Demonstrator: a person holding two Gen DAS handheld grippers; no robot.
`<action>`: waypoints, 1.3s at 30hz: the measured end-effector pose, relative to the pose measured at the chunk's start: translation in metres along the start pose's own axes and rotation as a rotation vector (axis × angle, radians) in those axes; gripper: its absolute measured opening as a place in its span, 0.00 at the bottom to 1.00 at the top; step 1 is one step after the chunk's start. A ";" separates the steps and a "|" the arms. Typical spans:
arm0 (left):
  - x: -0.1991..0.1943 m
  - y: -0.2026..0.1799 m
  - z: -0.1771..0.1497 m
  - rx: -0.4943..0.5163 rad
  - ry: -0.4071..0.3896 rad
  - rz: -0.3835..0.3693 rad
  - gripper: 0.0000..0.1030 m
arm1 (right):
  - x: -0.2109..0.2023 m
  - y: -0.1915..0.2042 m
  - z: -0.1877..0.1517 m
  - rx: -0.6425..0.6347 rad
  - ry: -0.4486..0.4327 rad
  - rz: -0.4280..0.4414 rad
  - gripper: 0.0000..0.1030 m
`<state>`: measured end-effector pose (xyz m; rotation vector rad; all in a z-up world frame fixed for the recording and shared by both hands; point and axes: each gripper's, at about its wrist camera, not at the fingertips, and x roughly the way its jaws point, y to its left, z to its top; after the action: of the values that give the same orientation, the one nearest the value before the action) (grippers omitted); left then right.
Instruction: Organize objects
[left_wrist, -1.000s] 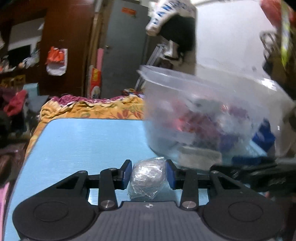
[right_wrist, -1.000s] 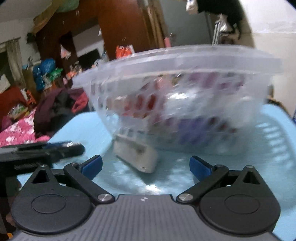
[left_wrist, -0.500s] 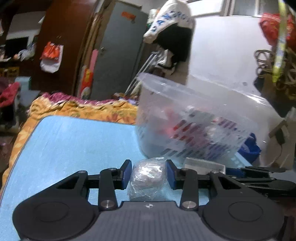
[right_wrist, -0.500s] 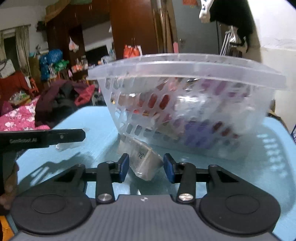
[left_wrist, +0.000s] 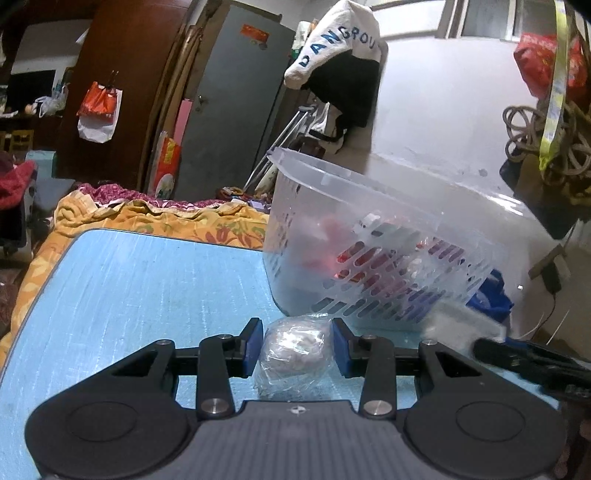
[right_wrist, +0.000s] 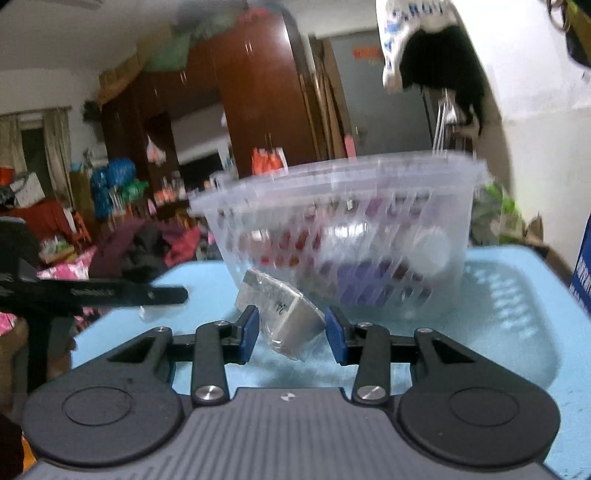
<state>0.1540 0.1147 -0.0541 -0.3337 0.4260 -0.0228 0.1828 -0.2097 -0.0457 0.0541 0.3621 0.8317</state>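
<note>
Right claw (right_wrist: 291, 334) now lifted, gripping flat packet (right_wrist: 288, 317); left claw (left_wrist: 297, 347) clamps wrapped ball (left_wrist: 293, 350).

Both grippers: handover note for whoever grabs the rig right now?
Left gripper: fingers closed on a round plastic-wrapped bundle, low over the blue table, just short of the clear slotted basket.
Right gripper: fingers around a flat bagged packet, in front of the same basket; contact looks loose, the view is blurred.
Done: the basket already holds several items; both pieces are picked.
Left: drop both over the basket rim. No other loose items are visible on the table.
</note>
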 end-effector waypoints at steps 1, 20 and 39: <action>-0.004 -0.002 -0.001 0.003 -0.026 0.010 0.43 | -0.007 0.000 0.003 0.001 -0.029 0.009 0.42; 0.074 -0.097 0.133 0.185 0.004 0.049 0.75 | 0.048 -0.028 0.146 -0.117 -0.064 -0.234 0.70; 0.013 -0.104 0.107 0.319 -0.079 0.068 1.00 | 0.004 -0.029 0.111 -0.069 -0.064 -0.376 1.00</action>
<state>0.2146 0.0482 0.0659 -0.0055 0.3480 -0.0107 0.2431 -0.2166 0.0513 -0.0510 0.2719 0.4687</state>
